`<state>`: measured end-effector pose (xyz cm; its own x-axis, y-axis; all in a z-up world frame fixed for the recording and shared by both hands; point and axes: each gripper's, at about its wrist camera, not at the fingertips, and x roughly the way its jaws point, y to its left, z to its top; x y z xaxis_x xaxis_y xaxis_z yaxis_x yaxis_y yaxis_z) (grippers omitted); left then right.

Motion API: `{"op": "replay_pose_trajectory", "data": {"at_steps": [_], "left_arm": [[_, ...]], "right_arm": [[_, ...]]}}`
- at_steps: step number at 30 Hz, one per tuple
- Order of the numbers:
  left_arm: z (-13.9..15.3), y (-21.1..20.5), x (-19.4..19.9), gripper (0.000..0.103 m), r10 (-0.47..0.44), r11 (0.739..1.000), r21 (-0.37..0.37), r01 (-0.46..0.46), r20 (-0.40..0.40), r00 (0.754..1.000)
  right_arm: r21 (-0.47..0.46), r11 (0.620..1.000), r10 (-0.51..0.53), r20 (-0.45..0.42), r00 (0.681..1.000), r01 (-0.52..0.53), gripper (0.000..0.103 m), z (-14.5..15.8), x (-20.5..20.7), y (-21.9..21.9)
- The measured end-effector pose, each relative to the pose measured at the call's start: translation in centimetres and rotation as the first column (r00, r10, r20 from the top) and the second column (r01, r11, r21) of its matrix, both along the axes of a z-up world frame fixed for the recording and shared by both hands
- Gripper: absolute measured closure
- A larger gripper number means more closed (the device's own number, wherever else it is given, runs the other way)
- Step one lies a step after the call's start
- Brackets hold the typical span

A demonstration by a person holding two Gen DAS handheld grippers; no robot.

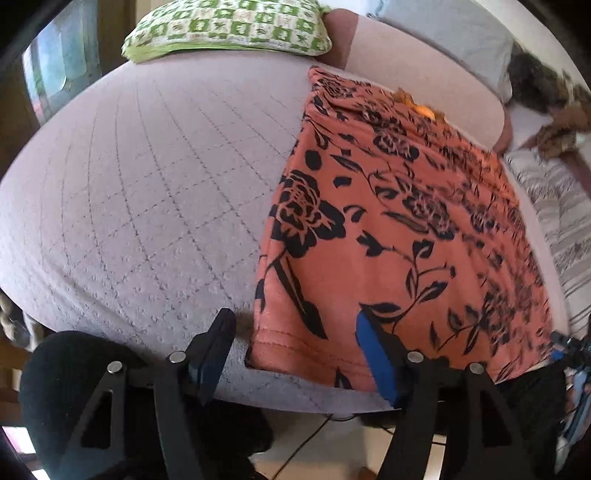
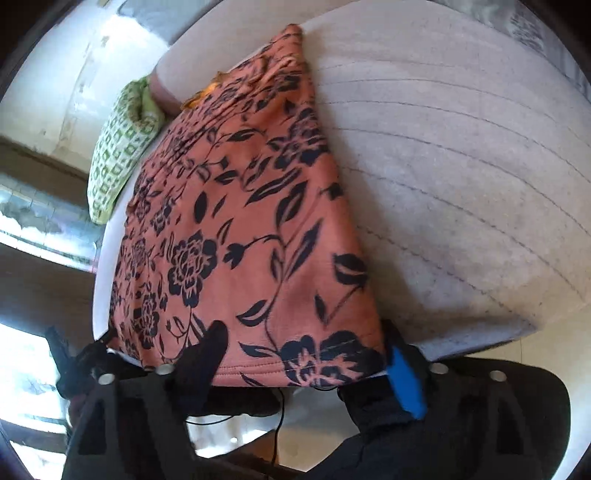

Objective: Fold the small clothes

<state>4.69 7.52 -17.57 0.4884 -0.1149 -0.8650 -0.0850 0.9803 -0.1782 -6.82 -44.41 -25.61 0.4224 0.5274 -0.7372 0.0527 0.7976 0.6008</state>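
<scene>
An orange garment with a black flower print lies flat on the pale quilted mattress (image 1: 129, 206), its hem along the near edge (image 1: 388, 221) (image 2: 236, 229). My left gripper (image 1: 293, 332) is open over the hem's left corner, with one finger on the mattress beside the cloth and the blue-padded finger (image 1: 373, 350) on the cloth. My right gripper (image 2: 306, 347) is open and straddles the hem's right corner. Its blue-padded finger (image 2: 402, 373) sits just past the cloth's side edge. Neither pair of pads presses the cloth.
A green-and-white patterned pillow (image 1: 229, 26) (image 2: 118, 147) lies at the far end of the mattress. Striped bedding (image 1: 561, 221) and a brown bundle (image 1: 554, 110) lie to the right. The mattress edge drops to a pale floor with a black cable (image 2: 277, 424).
</scene>
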Motion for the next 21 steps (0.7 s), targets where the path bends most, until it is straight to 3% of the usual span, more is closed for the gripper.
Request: {"op": "replay_pose_trajectory", "data": {"at_steps": [1, 2, 3, 4, 5, 6, 8, 10, 13, 15, 16, 17, 18, 20, 21], "left_arm": [[-0.2, -0.1, -0.1, 0.044, -0.007, 1.0, 0.02, 0.007, -0.001, 1.0], [-0.2, -0.3, 0.0, 0.073, -0.002, 0.999, 0.038, 0.002, -0.002, 1.0], [0.0, 0.0, 0.1, 0.096, -0.003, 1.0, 0.008, 0.003, 0.0, 1.0], [0.4, 0.5, 0.0, 0.096, -0.001, 0.999, -0.052, 0.001, -0.001, 1.0], [1.4, 1.1, -0.4, 0.096, 0.018, 0.996, -0.088, -0.016, 0.022, 1.0], [2.5, 1.3, -0.8, 0.096, 0.022, 0.995, -0.1, -0.016, 0.054, 0.998], [5.2, 1.6, -1.9, 0.096, 0.016, 0.99, -0.14, 0.002, 0.124, 0.992], [6.4, 1.7, -2.5, 0.095, 0.014, 0.991, -0.135, 0.007, 0.154, 0.988], [4.5, 1.8, -1.4, 0.093, 0.002, 0.997, -0.08, 0.007, 0.104, 0.995], [2.2, 1.9, -0.3, 0.09, 0.018, 0.998, -0.061, -0.016, 0.034, 0.999], [1.8, 1.8, 0.0, 0.086, 0.033, 0.998, -0.051, -0.032, 0.013, 0.999], [1.6, 1.8, -0.2, 0.075, 0.05, 0.997, -0.06, -0.049, 0.013, 0.999], [1.7, 1.7, -0.3, 0.056, 0.054, 0.996, -0.072, -0.052, 0.027, 0.998], [1.9, 1.2, -0.5, 0.031, 0.053, 0.997, -0.051, -0.05, 0.057, 0.997], [1.9, 0.9, -0.4, 0.03, 0.056, 0.998, -0.023, -0.054, 0.061, 0.997]], "right_arm": [[-0.008, 1.0, 0.004, -0.001, 1.0, -0.004, 0.017, -0.2, 0.2, 0.3], [-0.007, 1.0, -0.001, -0.007, 1.0, 0.001, 0.02, -0.3, 0.3, 0.3], [-0.004, 1.0, -0.005, -0.017, 1.0, 0.005, 0.034, -0.3, 0.3, 0.2], [0.005, 1.0, -0.002, -0.03, 1.0, 0.003, 0.046, -0.2, 0.5, 0.3], [0.063, 0.998, 0.007, -0.043, 0.999, -0.004, 0.092, 0.0, 0.2, -0.4], [0.093, 0.996, 0.0, -0.042, 0.999, 0.004, 0.095, 0.2, 0.3, -0.7], [0.119, 0.992, -0.029, 0.005, 1.0, 0.028, 0.095, 2.2, -1.0, -1.7], [0.141, 0.988, -0.071, 0.033, 0.997, 0.065, 0.095, 3.5, -1.9, -2.6], [0.059, 0.994, -0.096, 0.025, 0.995, 0.095, 0.088, 2.4, -1.8, -2.9], [0.054, 0.995, -0.083, -0.067, 0.994, 0.087, 0.065, 0.7, -1.0, -2.5], [0.029, 0.996, -0.088, -0.063, 0.994, 0.09, 0.053, 0.9, -1.0, -2.4], [0.003, 0.994, -0.105, -0.026, 0.994, 0.105, 0.034, 1.6, -1.2, -2.4], [-0.021, 0.991, -0.131, 0.021, 0.991, 0.131, 0.03, 2.5, -1.5, -2.6], [-0.058, 0.989, -0.135, 0.059, 0.989, 0.139, 0.029, 3.2, -1.3, -2.7], [-0.077, 0.988, -0.13, 0.042, 0.991, 0.133, 0.029, 2.9, -0.8, -2.6]]}}
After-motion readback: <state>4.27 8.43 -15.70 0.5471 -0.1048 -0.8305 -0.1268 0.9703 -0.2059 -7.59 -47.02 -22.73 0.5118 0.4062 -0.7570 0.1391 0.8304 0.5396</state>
